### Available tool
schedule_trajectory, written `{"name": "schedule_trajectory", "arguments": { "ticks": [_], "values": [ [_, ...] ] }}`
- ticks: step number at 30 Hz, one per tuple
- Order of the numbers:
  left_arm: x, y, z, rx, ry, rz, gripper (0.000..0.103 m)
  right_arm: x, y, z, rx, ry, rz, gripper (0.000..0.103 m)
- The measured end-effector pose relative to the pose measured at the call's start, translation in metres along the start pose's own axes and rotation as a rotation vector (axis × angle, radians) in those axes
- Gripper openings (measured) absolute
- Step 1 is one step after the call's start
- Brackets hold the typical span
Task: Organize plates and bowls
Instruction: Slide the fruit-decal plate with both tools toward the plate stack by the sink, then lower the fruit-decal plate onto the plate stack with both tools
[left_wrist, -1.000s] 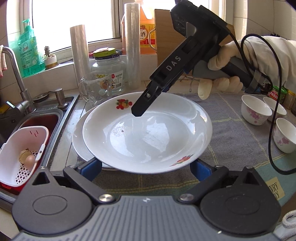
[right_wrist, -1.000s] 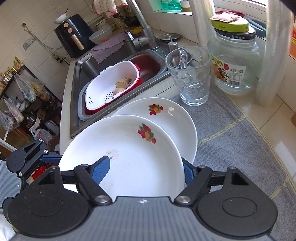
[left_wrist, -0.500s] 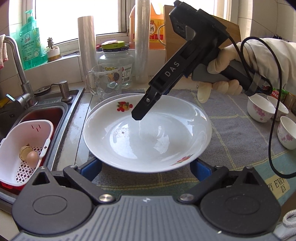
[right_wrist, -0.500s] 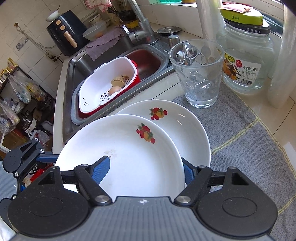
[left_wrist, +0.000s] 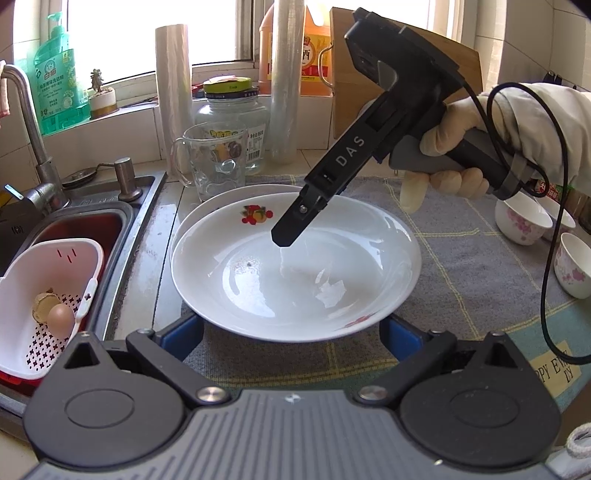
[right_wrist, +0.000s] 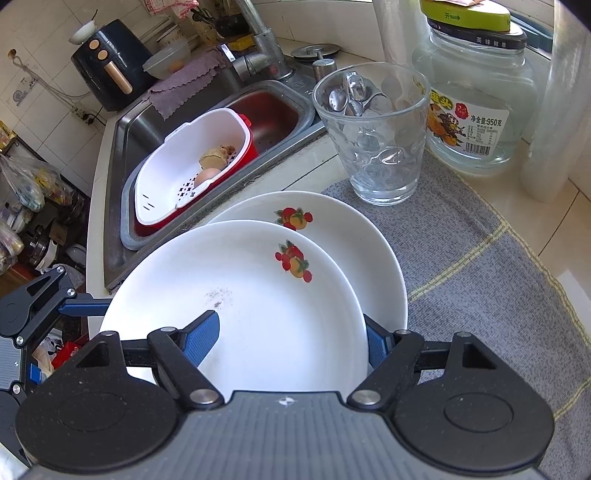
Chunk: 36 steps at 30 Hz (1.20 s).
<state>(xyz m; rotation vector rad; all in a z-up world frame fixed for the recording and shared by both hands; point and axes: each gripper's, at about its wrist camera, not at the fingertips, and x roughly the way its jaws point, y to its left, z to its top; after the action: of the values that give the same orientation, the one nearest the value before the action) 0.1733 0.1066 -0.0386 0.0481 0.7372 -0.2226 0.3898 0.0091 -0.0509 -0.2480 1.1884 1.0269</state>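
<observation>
White plate (right_wrist: 258, 314) | right gripper (right_wrist: 291, 339) fingers wide, straddling rim | left gripper (left_wrist: 291, 328) fingers wide

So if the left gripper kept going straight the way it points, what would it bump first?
The top plate. Its near rim sits straight ahead of the left gripper, between the wide-open jaws. It looks very close and may even be touching, though depth is hard to judge here.

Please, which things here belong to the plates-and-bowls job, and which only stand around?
For the job: top plate, lower plate, small bowls.

Standing around: glass mug, jar, strainer basket, egg, soap bottle.
</observation>
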Motion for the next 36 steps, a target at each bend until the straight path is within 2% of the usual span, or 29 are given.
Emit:
{"name": "schedule_trajectory", "arguments": {
  "ticks": [12,20,36],
  "values": [
    [0.006,0.009,0.002,-0.03,0.007,0.005,0.101,-0.005,0.0,-0.003,-0.005,0.021,-0.014,0.084],
    [0.009,0.01,0.004,0.0,-0.005,0.027,0.101,-0.013,0.0,-0.006,0.002,0.005,-0.015,0.084],
    [0.019,0.014,0.012,-0.018,-0.034,-0.016,0.1,-0.032,0.01,-0.019,-0.017,0.004,-0.06,0.086]
  ]
}}
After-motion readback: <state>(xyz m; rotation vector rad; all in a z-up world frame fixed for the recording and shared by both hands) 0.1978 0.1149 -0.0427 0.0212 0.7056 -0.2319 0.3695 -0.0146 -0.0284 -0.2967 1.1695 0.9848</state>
